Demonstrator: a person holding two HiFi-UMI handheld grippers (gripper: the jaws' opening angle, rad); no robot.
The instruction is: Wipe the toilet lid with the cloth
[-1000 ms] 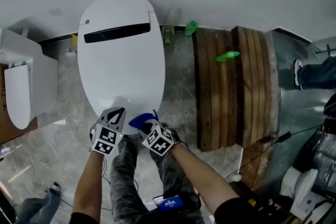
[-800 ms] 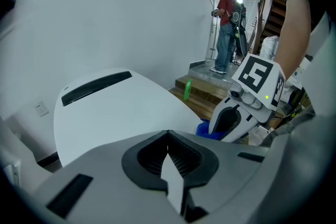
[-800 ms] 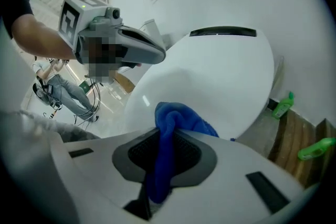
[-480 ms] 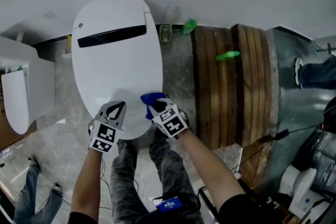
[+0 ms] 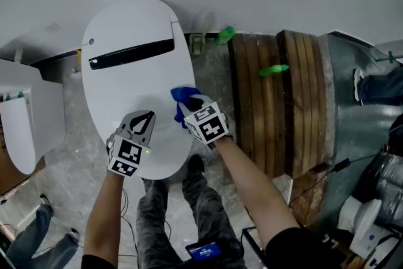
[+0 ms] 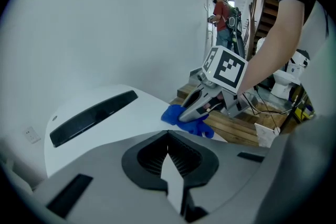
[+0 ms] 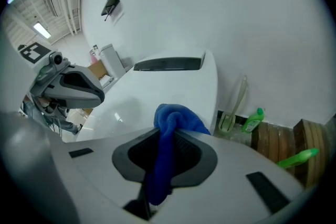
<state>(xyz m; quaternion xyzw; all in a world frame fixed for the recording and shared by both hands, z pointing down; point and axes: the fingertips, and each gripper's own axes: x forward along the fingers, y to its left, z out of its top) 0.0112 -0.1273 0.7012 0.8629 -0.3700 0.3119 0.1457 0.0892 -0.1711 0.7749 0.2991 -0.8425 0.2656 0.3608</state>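
The white toilet lid [image 5: 126, 82], with a black strip [image 5: 131, 53] near its back, fills the left middle of the head view. My right gripper [image 5: 184, 104] is shut on a bunched blue cloth [image 5: 182, 95] that lies against the lid's right side. In the right gripper view the cloth [image 7: 176, 118] hangs between the jaws of the right gripper [image 7: 163, 165], over the lid [image 7: 173, 84]. My left gripper [image 5: 146, 116] hovers over the lid's front half, shut and holding nothing. In the left gripper view its jaws [image 6: 168, 157] are closed, and the right gripper [image 6: 191, 110] and cloth [image 6: 181, 119] lie ahead.
A stack of wooden boards [image 5: 277, 104] stands right of the toilet, with a green thing [image 5: 272, 68] on it. A green bottle [image 5: 228, 33] and a brush holder [image 5: 198, 42] stand by the wall. Another white toilet [image 5: 25, 123] is at the left. A person [image 6: 223, 13] stands far down the corridor.
Both grippers moved from the lid's front edge toward its back. The right one carried the blue cloth farther up along the lid's right side. The left stayed shut.
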